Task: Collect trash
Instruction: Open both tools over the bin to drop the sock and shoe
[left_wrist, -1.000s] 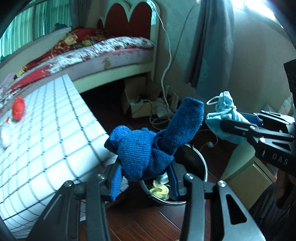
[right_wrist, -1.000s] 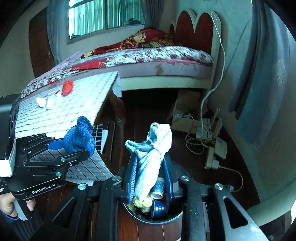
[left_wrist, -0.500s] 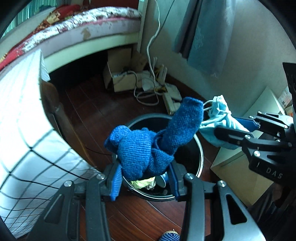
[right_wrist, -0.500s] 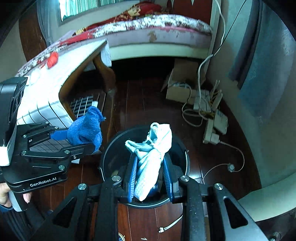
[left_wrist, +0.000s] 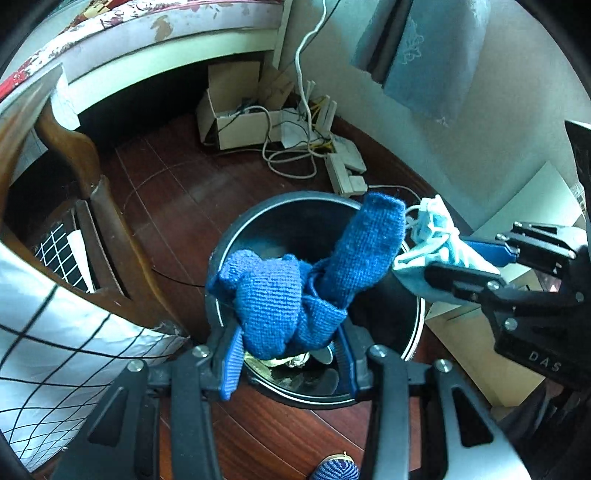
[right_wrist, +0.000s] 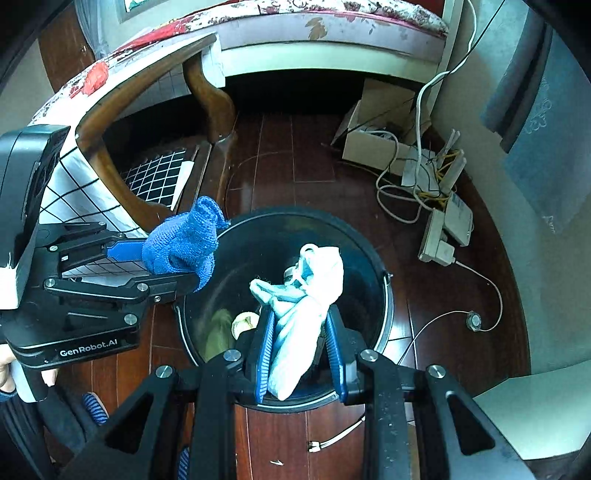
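Both tools over the bin, seen from the two wrist cameras.

Left wrist view: the left tool (left_wrist: 288, 350) is closed on a blue knit sock (left_wrist: 291, 291), which bulges up between the blue pads and sends one limb toward 1 o'clock. The bin (left_wrist: 415, 332), round and dark with a bright rim, lies directly behind the sock at the centre of the view. Crumpled scraps (left_wrist: 288, 361) show on its floor just under the sock. At 3 o'clock the right tool (left_wrist: 458, 264) reaches in, clamped on a pale blue face mask (left_wrist: 432, 240) whose loops hang beside the sock's tip; whether they touch cannot be told.

Right wrist view: the right tool (right_wrist: 299, 350), jaws drawn close, pinches the face mask (right_wrist: 306, 295), which stands up between the pads over the bin (right_wrist: 384, 295). Inside the bin, at 8 o'clock from the mask, lie yellowish scraps (right_wrist: 243, 321). At 9 o'clock the left tool (right_wrist: 177, 262) holds the sock (right_wrist: 181, 242) over the bin's rim; a hand (right_wrist: 7, 369) grips its handle at the frame's edge.

Surroundings: a worktop (right_wrist: 55, 192) with a checked cloth and curved wooden legs stands at 10 o'clock, a bed (right_wrist: 332, 29) at 12 o'clock. A cardboard box (right_wrist: 369, 147) and a power strip (right_wrist: 439, 236) with tangled cables lie on the dark wooden floor (right_wrist: 280, 158) at 1 to 2 o'clock, well apart from the bin.
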